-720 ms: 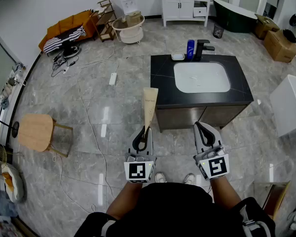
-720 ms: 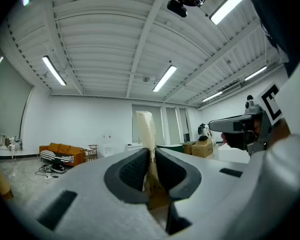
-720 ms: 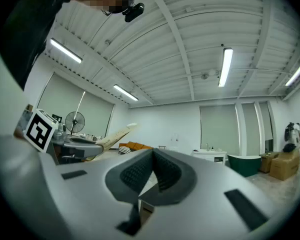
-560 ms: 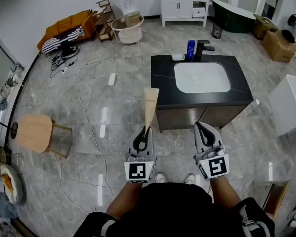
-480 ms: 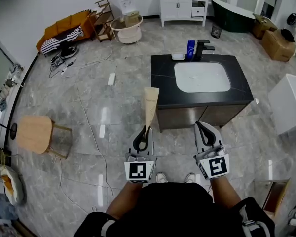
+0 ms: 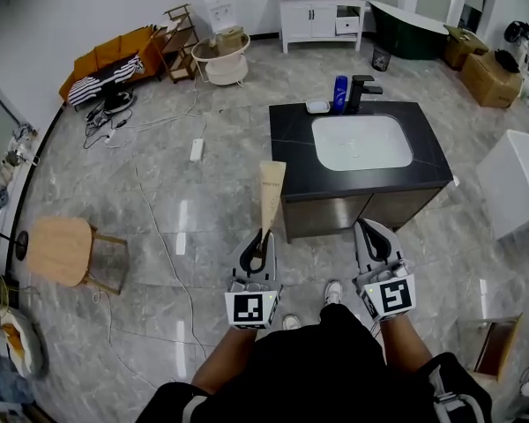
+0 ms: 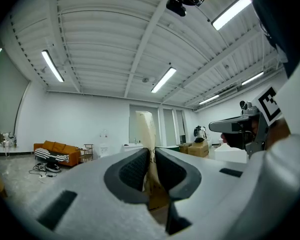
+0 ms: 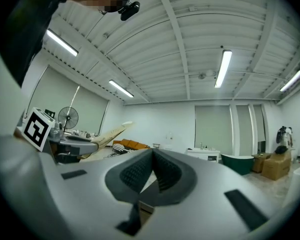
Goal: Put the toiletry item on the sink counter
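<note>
A cream tube of toiletry (image 6: 269, 194) stands up out of my left gripper (image 6: 259, 239), whose jaws are shut on its lower end. In the left gripper view the tube (image 7: 146, 134) rises between the two dark pads (image 7: 132, 170). My right gripper (image 6: 370, 237) is held beside it at the same height, shut with nothing in it; its pads (image 8: 140, 173) meet at the tips. Ahead stands the black sink counter (image 6: 291, 139) with a white basin (image 6: 361, 143), a black tap (image 6: 360, 89), a blue bottle (image 6: 339, 90) and a small white dish (image 6: 317, 107).
A wooden stool (image 6: 62, 250) stands on the floor at the left, and cables (image 6: 150, 210) trail across the tiles. A white box (image 6: 516, 192) is at the right. Farther back are a white cabinet (image 6: 322, 14), a dark bathtub (image 6: 410, 16), cardboard boxes (image 6: 485, 73) and an orange sofa (image 6: 106, 60).
The view has shifted a little toward the counter, and a foot has stepped forward under the right gripper. Both grippers keep their pose, the tube still in the left one.
</note>
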Motion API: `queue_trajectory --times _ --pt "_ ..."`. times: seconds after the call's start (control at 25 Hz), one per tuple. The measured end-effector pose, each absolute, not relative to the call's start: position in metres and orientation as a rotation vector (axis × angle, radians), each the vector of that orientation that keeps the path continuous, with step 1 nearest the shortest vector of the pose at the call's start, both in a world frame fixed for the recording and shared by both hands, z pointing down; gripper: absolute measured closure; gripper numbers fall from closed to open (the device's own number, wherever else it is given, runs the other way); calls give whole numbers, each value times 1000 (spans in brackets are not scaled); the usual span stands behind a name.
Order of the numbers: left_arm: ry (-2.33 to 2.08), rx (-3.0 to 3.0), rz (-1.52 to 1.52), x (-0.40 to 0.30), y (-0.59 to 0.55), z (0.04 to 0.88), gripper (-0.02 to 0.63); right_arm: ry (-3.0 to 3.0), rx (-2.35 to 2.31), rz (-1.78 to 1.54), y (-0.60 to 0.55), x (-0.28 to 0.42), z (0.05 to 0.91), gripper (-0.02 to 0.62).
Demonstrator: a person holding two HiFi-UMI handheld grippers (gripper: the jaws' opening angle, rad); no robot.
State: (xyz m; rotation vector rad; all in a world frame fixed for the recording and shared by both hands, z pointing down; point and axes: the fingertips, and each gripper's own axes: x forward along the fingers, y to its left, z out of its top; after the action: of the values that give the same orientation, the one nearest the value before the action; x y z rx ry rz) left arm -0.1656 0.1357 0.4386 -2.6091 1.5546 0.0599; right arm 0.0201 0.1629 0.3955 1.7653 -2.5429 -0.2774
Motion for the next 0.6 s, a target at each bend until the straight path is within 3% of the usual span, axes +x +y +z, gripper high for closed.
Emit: queue_trajectory --times 0.6 --pt "1620 -2613 43 -137 22 443 554 -2573 1734 -304 45 58 393 589"
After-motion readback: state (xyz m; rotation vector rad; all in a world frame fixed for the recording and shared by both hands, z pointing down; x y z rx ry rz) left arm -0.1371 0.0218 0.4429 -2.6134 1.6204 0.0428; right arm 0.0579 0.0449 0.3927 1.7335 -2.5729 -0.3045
